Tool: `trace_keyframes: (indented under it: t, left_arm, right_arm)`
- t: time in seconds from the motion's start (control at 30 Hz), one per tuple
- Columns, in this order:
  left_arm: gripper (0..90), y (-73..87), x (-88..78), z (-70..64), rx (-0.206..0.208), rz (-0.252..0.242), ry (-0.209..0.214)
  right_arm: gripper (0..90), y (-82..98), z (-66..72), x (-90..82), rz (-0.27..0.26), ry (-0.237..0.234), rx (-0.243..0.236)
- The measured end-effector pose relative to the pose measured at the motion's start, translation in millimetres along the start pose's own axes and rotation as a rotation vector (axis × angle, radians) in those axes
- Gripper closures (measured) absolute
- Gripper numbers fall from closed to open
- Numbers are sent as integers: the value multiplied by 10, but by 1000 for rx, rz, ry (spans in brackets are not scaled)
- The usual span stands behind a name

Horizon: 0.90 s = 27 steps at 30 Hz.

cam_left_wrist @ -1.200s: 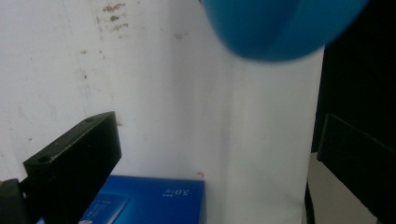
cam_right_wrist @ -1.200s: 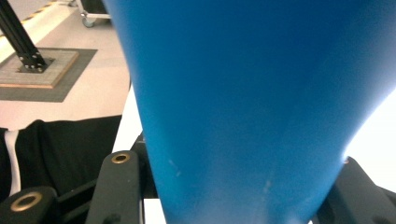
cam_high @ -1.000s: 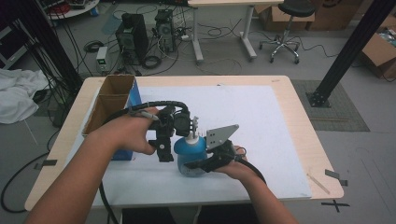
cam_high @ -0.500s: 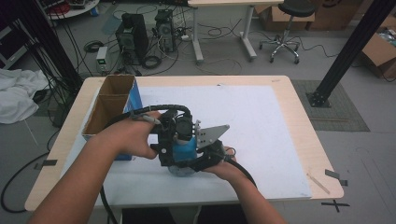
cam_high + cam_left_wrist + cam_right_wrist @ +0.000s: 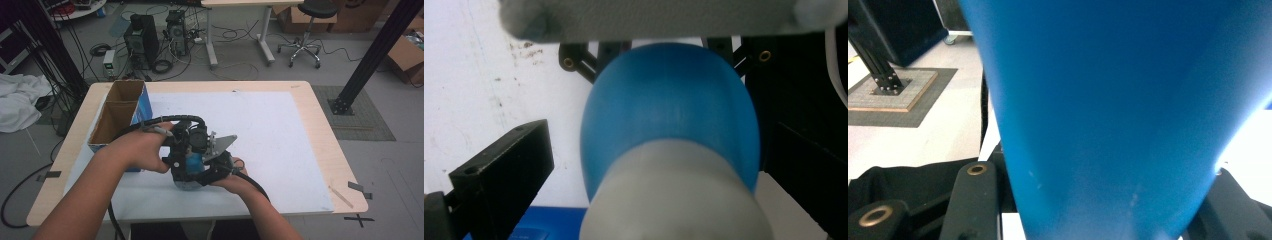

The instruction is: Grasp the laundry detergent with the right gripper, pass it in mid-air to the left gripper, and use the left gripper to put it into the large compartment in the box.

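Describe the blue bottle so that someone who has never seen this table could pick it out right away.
Start at the light wooden table covered by a white sheet, with an open cardboard box with blue sides at its left. Near the front edge, both hands meet around the blue plastic bottle with a grey cap end. It is the one rounded blue thing there, clamped between black tongs, unlike the square box.

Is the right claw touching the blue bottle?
Touching. In the right gripper view the blue bottle sits wedged between that claw's two black jaws, both pressed against its sides, with no gap showing.
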State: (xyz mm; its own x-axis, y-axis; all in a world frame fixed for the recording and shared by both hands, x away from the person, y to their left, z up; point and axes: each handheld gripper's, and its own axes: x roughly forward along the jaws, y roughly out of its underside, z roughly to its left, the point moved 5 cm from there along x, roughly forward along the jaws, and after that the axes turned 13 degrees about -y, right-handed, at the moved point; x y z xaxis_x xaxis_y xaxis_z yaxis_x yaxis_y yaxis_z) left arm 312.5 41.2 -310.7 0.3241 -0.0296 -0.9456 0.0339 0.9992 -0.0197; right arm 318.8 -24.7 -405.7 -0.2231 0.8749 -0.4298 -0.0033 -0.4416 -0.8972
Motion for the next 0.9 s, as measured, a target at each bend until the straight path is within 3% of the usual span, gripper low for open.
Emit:
trace_keyframes:
  t: [0.2, 0.57, 0.77, 0.8, 0.9]
  left_arm:
    - [2, 3, 5, 1, -5, 4, -10]
    - [94, 23, 3, -9, 1, 20, -11]
    - [133, 24, 11, -12, 4, 20, -11]
    - [152, 24, 11, -13, 6, 23, -11]
    - [157, 23, 15, -16, 2, 25, -7]
  right_arm:
    - [473, -42, -18, 9, -12, 4, -32]
    - [473, -29, -6, 40, -11, -6, -8]
    - [472, -39, -23, 40, -7, -1, -19]
    - [473, -50, -50, 42, -16, 9, -49]
    - [473, -47, -52, 46, -14, 11, -52]
